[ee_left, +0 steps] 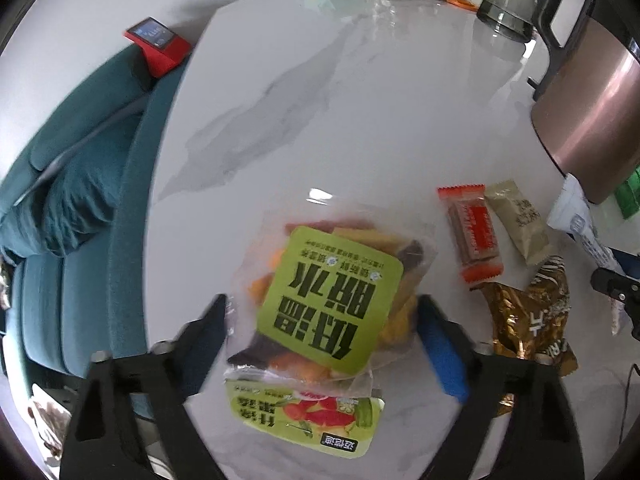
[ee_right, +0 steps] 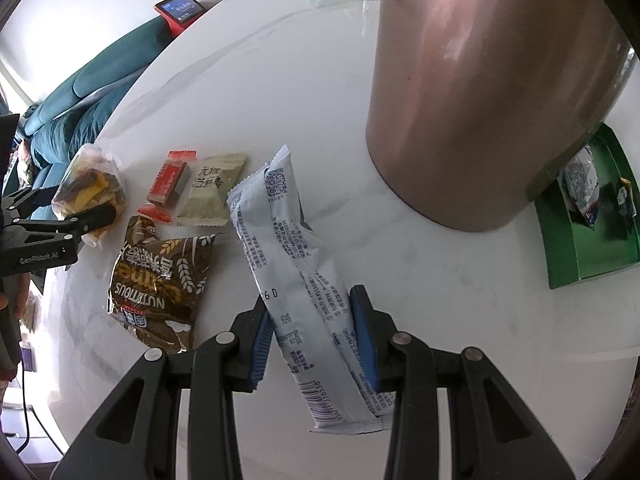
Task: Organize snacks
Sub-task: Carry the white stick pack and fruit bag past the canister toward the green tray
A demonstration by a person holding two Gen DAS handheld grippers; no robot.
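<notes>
Lighting: bright, diffuse daylight. Glare — white patch on the marble table [ee_left: 360, 92], near the clear dried-fruit bag [ee_left: 328, 300]; long highlight streaks on the copper canister [ee_right: 480, 92]. Shadows: soft, short under the packets. Blur: slight smear on the left gripper [ee_left: 322, 320] fingers. Distortion — strong fisheye curve, dark vignette at corners.

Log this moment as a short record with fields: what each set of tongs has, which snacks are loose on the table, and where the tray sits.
left tongs: around the green-label dried fruit bag
right tongs: shut on the long white packet
loose snacks: red bar, beige packet, brown-gold bag
table: white marble
green tray: right of the copper canister, holding packets
</notes>
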